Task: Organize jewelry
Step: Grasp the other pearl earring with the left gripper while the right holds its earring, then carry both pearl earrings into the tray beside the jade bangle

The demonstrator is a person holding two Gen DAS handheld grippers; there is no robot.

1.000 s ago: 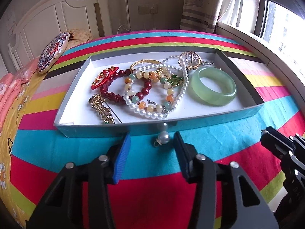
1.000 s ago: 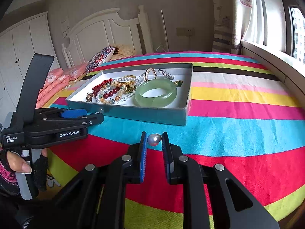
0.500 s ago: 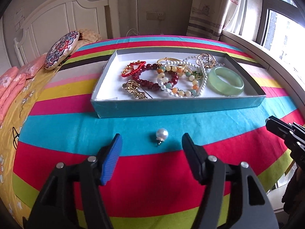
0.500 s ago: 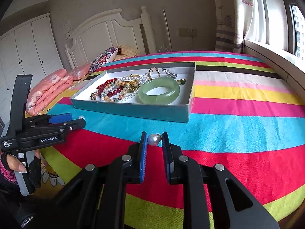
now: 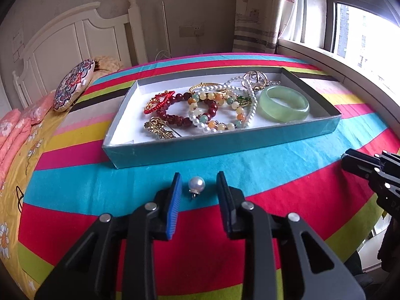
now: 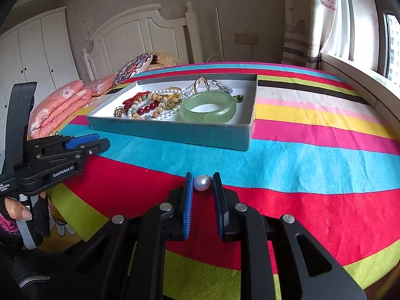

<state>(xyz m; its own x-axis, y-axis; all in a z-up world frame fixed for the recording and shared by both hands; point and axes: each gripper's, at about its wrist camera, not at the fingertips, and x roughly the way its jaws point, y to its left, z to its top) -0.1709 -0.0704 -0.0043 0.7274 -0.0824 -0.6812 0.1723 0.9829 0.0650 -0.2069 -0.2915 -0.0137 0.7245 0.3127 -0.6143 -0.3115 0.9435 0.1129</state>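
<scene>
Left gripper points down at the striped bedspread with its jaws closing around a pearl earring. That earring lies on the blue stripe, just in front of the near wall of the jewelry box, and the pads do not yet touch it: a gap shows on each side, wider on the right. Right gripper is clamped on a second pearl earring, held above the red stripe near the front edge of the bed.

Procedure for the step in hand (pickup of the loose earring):

1. Centre the pearl between the pads before contact. A round bead tends to roll or pop forward if one pad arrives first.
2. Keep the fingertips low, close to the cloth, so the pads meet the pearl at its widest part and not at the small metal cap and hook on its near end.
3. Close slowly. The bedspread is soft and may bunch between the pads, so avoid pinching fabric along with the pearl.
4. Lift straight up, then carry over the near wall into the box.

Inside the box lie a green bangle by the right end, bead bracelets in the middle, and a bare white floor at the near left corner (the likely free spot).
</scene>
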